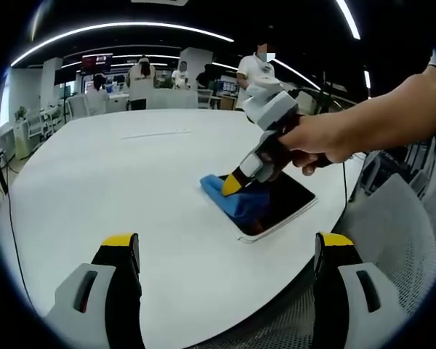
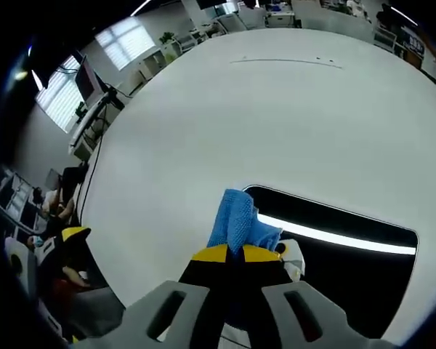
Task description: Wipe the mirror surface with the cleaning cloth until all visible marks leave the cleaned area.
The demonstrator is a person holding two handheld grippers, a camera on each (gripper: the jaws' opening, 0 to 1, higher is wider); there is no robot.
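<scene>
Wiping step in hand. Right hand-held gripper [image 2: 236, 256], seen also from the left gripper view [image 1: 236, 182], clenched on the blue cloth [image 2: 238, 222], jaws closed tight with the fabric bunched between the yellow tips. Cloth pressed down at one end of the mirror [image 2: 349, 269], overhanging its edge onto the white surface [image 2: 240, 109]. Mirror lying flat on that surface, near the edge closest to the person, dark glass throwing back a bright strip of ceiling light. Hand [image 1: 316, 142] wrapped around the right tool's grip, angling it down toward the glass.

Left hand-held gripper [image 1: 229, 251] released, jaws standing wide apart with nothing between them, held above the surface well apart from the mirror, watching the work rather than joining it.

Marks on the glass too faint to tell from here; reflections mask most of the pane. Judging by the cloth sitting at one end and the long stretch of glass beyond it, likely early or mid-pass, with much of the pane left to cover.

Next move calls for dragging the cloth along the length of the mirror with steady downward pressure, keeping the grip firm so the fabric does not slip out, and keeping the stroke gentle enough not to push the unbraced mirror toward the nearby edge. Possibly steadying the frame with the free left tool.
</scene>
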